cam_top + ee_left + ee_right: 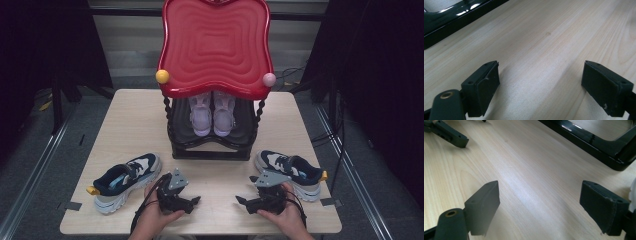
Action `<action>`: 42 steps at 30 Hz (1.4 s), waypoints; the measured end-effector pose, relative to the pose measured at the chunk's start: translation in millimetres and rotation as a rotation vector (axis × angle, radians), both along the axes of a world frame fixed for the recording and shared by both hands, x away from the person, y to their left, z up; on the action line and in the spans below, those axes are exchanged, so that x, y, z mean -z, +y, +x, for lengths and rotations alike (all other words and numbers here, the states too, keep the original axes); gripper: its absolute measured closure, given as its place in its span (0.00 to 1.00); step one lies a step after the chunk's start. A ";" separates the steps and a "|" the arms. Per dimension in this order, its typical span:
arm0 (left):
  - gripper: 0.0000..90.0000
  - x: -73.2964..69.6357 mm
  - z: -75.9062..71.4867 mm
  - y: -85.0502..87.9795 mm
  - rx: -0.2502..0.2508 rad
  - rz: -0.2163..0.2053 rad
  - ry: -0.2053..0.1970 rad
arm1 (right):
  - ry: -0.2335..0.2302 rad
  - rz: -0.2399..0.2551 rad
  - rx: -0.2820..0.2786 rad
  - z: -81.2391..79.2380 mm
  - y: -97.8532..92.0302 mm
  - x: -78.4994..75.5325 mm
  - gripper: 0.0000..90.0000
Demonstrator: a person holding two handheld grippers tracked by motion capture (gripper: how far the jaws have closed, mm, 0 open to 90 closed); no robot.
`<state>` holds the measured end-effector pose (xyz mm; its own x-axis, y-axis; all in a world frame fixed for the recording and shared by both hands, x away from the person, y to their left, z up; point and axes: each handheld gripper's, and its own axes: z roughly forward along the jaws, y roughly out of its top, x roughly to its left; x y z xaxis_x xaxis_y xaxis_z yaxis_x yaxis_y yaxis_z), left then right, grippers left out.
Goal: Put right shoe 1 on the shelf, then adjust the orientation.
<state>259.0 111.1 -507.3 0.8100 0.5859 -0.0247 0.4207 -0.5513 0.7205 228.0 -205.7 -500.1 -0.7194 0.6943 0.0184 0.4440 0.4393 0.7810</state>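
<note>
Two navy and white sneakers lie on the wooden table (135, 120): the left sneaker (127, 180) near the front left, the right sneaker (292, 170) near the front right. A pair of pale pink shoes (212, 112) stands on the black lower shelf of a red-topped rack (215, 45). My left gripper (192, 200) rests low over the table beside the left sneaker and points toward the middle. Its jaws are open and empty (541, 67). My right gripper (241, 201) faces it from beside the right sneaker, also open and empty (540, 186).
The rack's glossy black base (454, 18) (594, 145) lies just beyond both grippers. A yellow ball (162, 76) and a pink ball (269, 79) sit on the red top's front corners. Bare wood stretches between the two grippers. Dark curtains surround the table.
</note>
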 end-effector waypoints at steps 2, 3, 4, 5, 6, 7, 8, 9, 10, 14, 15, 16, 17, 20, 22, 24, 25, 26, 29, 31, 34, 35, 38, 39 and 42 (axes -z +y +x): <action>0.16 0.0 0.0 0.0 0.000 -0.001 0.000 | 0.008 -0.004 0.001 0.1 -1.3 1.7 0.18; 0.16 0.0 0.0 0.0 0.001 0.000 0.000 | 0.011 -0.005 0.003 0.0 -1.8 2.4 0.18; 0.16 0.0 0.0 0.0 0.001 0.000 0.000 | 0.015 -0.007 -0.001 0.5 -2.4 3.5 0.18; 0.16 0.0 0.0 0.0 0.000 0.000 0.000 | 0.020 -0.010 0.001 0.6 -2.9 4.4 0.18; 0.16 0.0 0.0 0.0 0.001 0.000 0.000 | 0.020 -0.009 0.003 0.5 -3.6 5.1 0.18; 0.16 0.0 0.0 0.0 0.001 0.000 0.000 | 0.022 -0.011 0.000 1.0 -4.4 6.0 0.18; 0.16 0.0 -0.2 0.0 -0.001 0.001 -0.001 | 0.029 -0.018 0.003 1.1 -4.7 6.8 0.17; 0.16 -0.1 -0.3 0.0 -0.001 0.002 -0.001 | 0.033 -0.026 0.005 1.5 -5.1 7.9 0.16; 0.16 0.0 -0.3 0.1 0.000 0.001 -0.001 | 0.041 -0.032 0.007 2.1 -5.6 8.5 0.16; 0.16 0.1 -0.7 0.0 0.002 -0.003 -0.001 | 0.046 -0.041 0.002 2.4 -7.3 8.8 0.16; 0.16 0.1 -0.9 0.0 0.001 -0.002 0.000 | 0.049 -0.051 0.002 2.5 -7.4 9.2 0.16; 0.16 0.1 -0.8 0.1 0.002 -0.002 -0.001 | 0.053 -0.055 0.003 2.5 -7.4 9.3 0.16; 0.16 0.1 -0.8 0.1 0.002 -0.002 -0.001 | 0.056 -0.056 0.001 2.7 -7.3 9.4 0.15; 0.16 0.1 -0.8 0.1 0.002 -0.002 -0.001 | 0.061 -0.058 -0.001 3.4 -7.6 9.6 0.15; 0.16 -0.1 -1.0 0.1 0.001 0.000 0.000 | 0.063 -0.057 -0.002 3.6 -8.1 9.7 0.14; 0.16 -0.1 -1.0 0.1 0.001 0.001 0.000 | 0.065 -0.056 -0.001 3.6 -8.1 9.8 0.14; 0.16 -0.1 -1.0 0.1 0.001 0.001 0.000 | 0.066 -0.055 -0.002 3.7 -8.2 9.8 0.14; 0.16 -0.1 -1.0 0.0 0.002 0.000 0.000 | 0.068 -0.054 -0.011 4.0 -8.9 9.9 0.14; 0.16 -0.1 -1.1 0.1 0.001 0.002 0.000 | 0.068 -0.054 -0.019 4.3 -9.5 9.9 0.14; 0.16 -0.1 -1.0 0.1 0.001 0.001 0.000 | 0.068 -0.055 -0.018 4.2 -9.5 9.9 0.14; 0.15 -0.1 -1.0 0.1 0.002 0.001 0.001 | 0.068 -0.054 -0.018 4.2 -9.5 9.9 0.14; 0.16 -0.2 -1.0 0.1 0.002 0.001 0.001 | 0.068 -0.054 -0.018 4.2 -9.5 9.9 0.14; 0.16 -0.5 -1.3 0.0 0.004 0.003 -0.002 | 0.067 -0.055 -0.021 4.4 -9.6 9.9 0.14; 0.16 -1.1 -1.1 0.0 0.007 0.007 0.000 | 0.069 -0.055 -0.019 4.3 -9.6 9.8 0.14; 0.18 -5.5 -0.4 -1.0 0.015 0.039 0.034 | 0.067 -0.056 -0.021 4.4 -9.6 9.8 0.14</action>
<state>258.6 110.1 -501.8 0.8179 0.5745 -0.0296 0.4359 -0.5852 0.6838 232.5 -215.3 -509.9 -0.7322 0.6805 0.0287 0.4845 0.4908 0.7241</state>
